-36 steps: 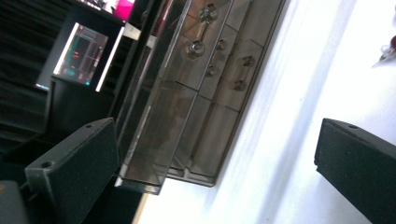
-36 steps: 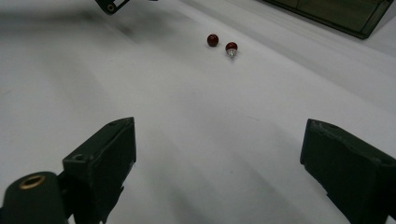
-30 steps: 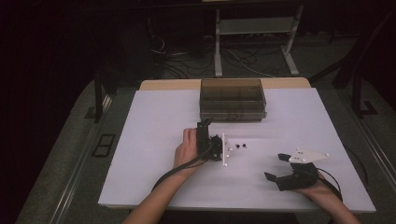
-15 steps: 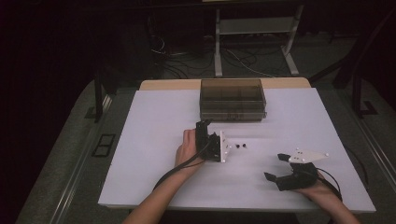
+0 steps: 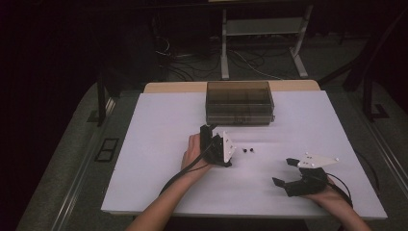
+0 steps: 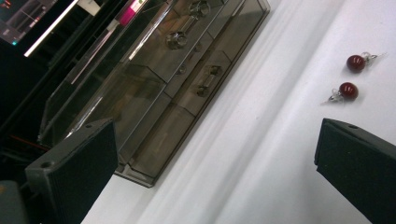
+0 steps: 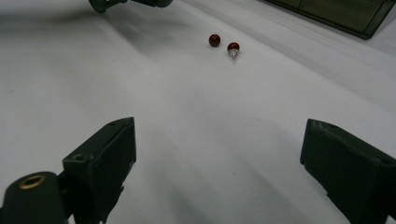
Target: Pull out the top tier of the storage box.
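A smoky, translucent plastic box point(image 5: 239, 102) is seen at the far side of the white table point(image 5: 144, 159), rectangular and split by inner walls into several compartments. Through its tinted walls in the left gripper view, two small clear, rounded pieces point(image 6: 176, 39) can be made out in the compartments, though what they are cannot be told; the other compartments look bare as far as can be seen. Two earrings point(image 5: 248, 150) are counted on the table surface, lying just beside each other in front of the box and outside it, between the two grippers. Each is a glossy, dark red round bead with a small silvery metal fitting, shown clearly in the right gripper view point(image 7: 224, 43) and the left gripper view point(image 6: 351, 77). Two grippers are present. The left gripper point(image 5: 210, 135) is held just left of the earrings and near the front of the box, its two black, flat, finely ribbed jaws spread wide apart with nothing between them. The right gripper point(image 5: 284, 173) is held low over the near right part of the table, well apart from the earrings, its jaws likewise spread wide and holding nothing. A white three-cornered plate is carried on top of each gripper. The table surface is smooth and matte.
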Demonstrator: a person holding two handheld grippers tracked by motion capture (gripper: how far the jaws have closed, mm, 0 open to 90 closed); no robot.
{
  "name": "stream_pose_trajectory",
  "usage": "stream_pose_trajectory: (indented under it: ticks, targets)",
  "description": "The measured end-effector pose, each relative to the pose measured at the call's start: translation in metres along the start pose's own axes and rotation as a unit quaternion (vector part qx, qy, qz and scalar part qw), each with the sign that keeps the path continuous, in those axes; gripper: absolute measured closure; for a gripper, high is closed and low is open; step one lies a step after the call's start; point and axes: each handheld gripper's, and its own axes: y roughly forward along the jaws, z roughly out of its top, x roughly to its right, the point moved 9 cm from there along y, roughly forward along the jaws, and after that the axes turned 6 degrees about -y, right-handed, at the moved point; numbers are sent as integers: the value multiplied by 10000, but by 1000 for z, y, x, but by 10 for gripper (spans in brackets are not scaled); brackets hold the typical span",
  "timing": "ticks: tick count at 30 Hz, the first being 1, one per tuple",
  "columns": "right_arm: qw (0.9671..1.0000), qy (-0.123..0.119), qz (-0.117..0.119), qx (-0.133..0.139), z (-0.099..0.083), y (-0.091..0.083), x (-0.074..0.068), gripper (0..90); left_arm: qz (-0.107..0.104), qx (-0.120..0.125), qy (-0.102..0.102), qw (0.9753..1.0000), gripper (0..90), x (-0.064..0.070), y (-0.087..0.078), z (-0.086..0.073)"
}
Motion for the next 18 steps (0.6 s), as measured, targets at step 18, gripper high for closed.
stream_pose_trajectory:
  ticks: [18]
  targets:
    - [10000, -6, -10, 8, 0, 0, 1, 99, -612, 90, -1116, 9918, 0, 0, 0, 1]
